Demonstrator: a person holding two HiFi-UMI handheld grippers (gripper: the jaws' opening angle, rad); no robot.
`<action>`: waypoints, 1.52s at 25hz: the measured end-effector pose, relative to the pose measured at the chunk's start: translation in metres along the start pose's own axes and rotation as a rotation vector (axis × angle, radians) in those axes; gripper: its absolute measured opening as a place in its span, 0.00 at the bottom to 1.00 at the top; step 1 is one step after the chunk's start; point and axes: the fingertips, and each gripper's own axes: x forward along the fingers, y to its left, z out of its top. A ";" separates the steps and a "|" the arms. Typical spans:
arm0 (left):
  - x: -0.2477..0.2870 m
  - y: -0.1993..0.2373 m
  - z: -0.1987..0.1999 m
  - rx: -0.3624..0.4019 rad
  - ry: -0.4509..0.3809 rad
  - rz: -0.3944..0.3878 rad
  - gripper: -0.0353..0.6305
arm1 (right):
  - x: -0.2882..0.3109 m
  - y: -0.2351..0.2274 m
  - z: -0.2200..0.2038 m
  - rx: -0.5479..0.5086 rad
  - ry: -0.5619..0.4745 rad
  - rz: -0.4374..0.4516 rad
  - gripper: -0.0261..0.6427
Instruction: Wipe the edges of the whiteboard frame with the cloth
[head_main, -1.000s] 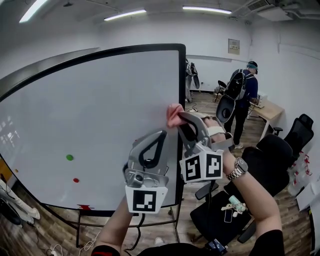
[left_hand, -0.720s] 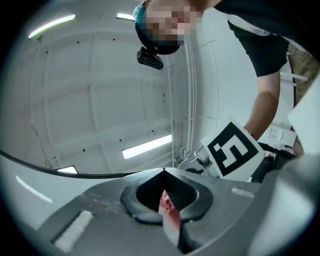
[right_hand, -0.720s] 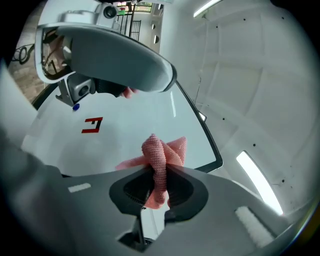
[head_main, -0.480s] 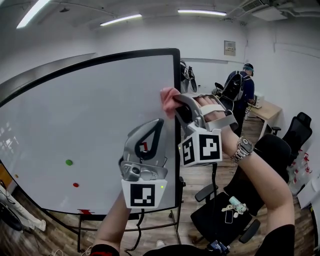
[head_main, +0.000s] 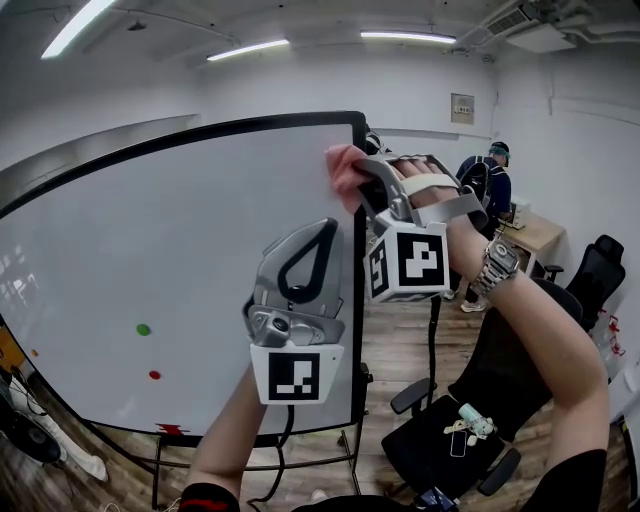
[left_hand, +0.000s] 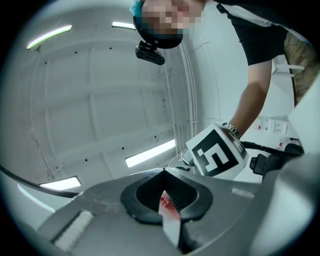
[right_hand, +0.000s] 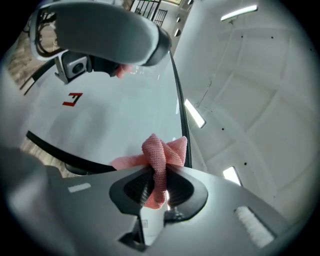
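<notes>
The whiteboard's black frame (head_main: 358, 250) runs up its right side to the top right corner. A pink cloth (head_main: 345, 172) is pressed against that edge just below the corner, with my right gripper (head_main: 362, 178) shut on it. In the right gripper view the cloth (right_hand: 162, 152) bunches out of the closed right gripper (right_hand: 157, 187) against the frame edge (right_hand: 181, 125). My left gripper (head_main: 325, 230) points upward in front of the board, lower and left of the right one, apart from the cloth. The left gripper (left_hand: 165, 192) is shut, with only a thin white-and-red sliver showing in its slit.
A green magnet (head_main: 143, 329), a red magnet (head_main: 154, 375) and a red mark (head_main: 170, 429) sit low on the board. Black office chairs (head_main: 470, 420) stand right of the board's stand, one carrying small items (head_main: 465, 428). A person with a backpack (head_main: 490, 185) stands by a desk (head_main: 535, 235) at the back.
My right gripper has carried the cloth up the board's right frame edge, from about mid-height to just under the top corner. The left gripper has risen slightly.
</notes>
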 end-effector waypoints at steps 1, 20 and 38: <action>0.001 0.001 0.000 0.003 0.000 0.003 0.05 | 0.002 -0.004 -0.002 -0.012 0.006 -0.005 0.12; 0.011 0.013 -0.004 0.000 -0.016 0.017 0.05 | 0.034 -0.066 -0.014 -0.067 0.027 -0.103 0.12; 0.007 0.007 -0.017 -0.019 0.010 0.007 0.05 | 0.038 -0.056 -0.014 -0.079 0.025 -0.128 0.11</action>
